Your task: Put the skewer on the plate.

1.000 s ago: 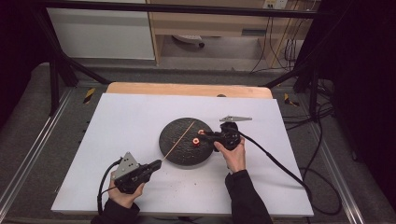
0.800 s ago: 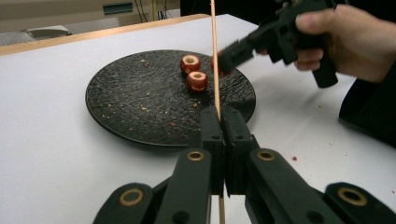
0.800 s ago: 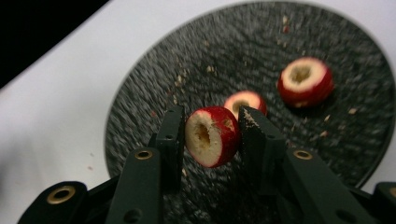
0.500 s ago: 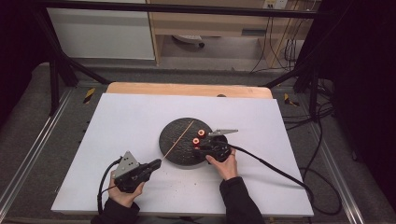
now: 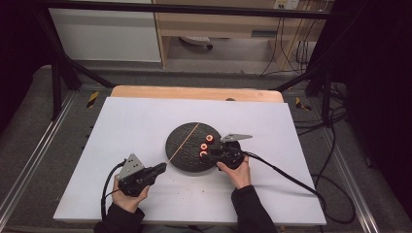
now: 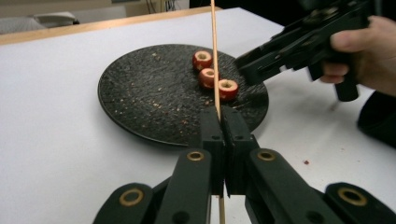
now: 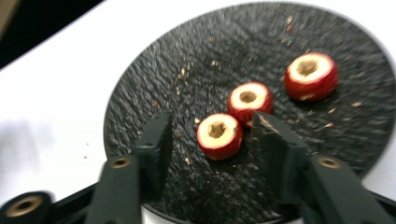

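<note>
Left gripper (image 6: 223, 135) fingers clamp the skewer (image 6: 215, 56); right gripper (image 7: 212, 135), fingers just opening, straddles nearest fruit piece (image 7: 219, 135), next pinch it.

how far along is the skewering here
Done: left gripper is shut on the skewer. In hand: right gripper, jaws just opening, straddles the nearest fruit piece on the plate. Left: all three pieces lie loose; none threaded yet.
</note>
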`<state>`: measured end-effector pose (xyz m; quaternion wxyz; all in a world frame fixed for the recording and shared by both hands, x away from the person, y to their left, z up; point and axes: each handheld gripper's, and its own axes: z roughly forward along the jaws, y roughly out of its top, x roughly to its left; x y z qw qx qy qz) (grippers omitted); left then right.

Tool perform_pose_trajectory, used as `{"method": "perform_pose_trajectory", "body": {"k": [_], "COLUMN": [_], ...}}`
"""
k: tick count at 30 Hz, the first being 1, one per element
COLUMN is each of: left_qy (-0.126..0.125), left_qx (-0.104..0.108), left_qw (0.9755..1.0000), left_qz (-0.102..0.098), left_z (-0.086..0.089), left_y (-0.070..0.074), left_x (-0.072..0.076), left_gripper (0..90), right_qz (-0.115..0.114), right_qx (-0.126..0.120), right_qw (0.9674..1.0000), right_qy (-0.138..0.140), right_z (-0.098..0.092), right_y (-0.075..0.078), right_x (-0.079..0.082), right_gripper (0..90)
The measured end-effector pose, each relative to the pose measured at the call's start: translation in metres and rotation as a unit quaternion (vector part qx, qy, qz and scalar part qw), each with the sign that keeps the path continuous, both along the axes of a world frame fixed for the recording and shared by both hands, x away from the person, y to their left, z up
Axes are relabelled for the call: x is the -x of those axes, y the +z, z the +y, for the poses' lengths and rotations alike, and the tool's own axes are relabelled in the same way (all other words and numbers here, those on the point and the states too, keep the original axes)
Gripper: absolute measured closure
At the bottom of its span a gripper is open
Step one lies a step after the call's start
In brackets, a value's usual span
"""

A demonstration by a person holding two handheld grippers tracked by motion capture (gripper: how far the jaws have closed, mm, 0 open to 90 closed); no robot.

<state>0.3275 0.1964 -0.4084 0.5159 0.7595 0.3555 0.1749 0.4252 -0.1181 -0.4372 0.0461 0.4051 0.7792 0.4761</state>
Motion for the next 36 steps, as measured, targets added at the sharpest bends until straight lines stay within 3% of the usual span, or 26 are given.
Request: {"method": "perform_pose_trajectory", "body": {"k": [4,11,15,21,30,36], "left_qy": [0.011,0.027,0.031,0.035,0.042,0.052], "left_qx": [-0.006,-0.029,-0.044,-0.061,-0.088,-0.109], "left_qw": [0.9999,0.9990,0.9980,0.9961,0.9931,0.9893], "left_qz": [0.007,0.020,0.032,0.053,0.064,0.082], "left_z": [-0.001,-0.009,-0.015,-0.027,-0.044,-0.058], "left_y": [0.004,0.008,0.009,0.008,0.006,-0.004], "left_x": [-0.007,-0.028,-0.040,-0.057,-0.073,-0.087], "left_gripper": [88.4,88.3,88.3,88.3,88.4,88.3], "right_qz": [-0.015,-0.037,-0.044,-0.046,-0.053,-0.054], "right_qx": [-0.004,0.014,0.030,0.041,0.056,0.064], "right_qw": [0.9999,0.9992,0.9985,0.9981,0.9970,0.9963], "right_qy": [-0.002,0.004,0.008,0.003,-0.012,-0.021], "right_z": [-0.010,-0.031,-0.042,-0.061,-0.087,-0.099], "right_y": [0.007,0.008,0.004,-0.001,-0.006,-0.010], "right_x": [0.006,0.018,0.025,0.034,0.044,0.050], "right_gripper": [35.3,13.6,7.5,4.0,2.4,2.0]}}
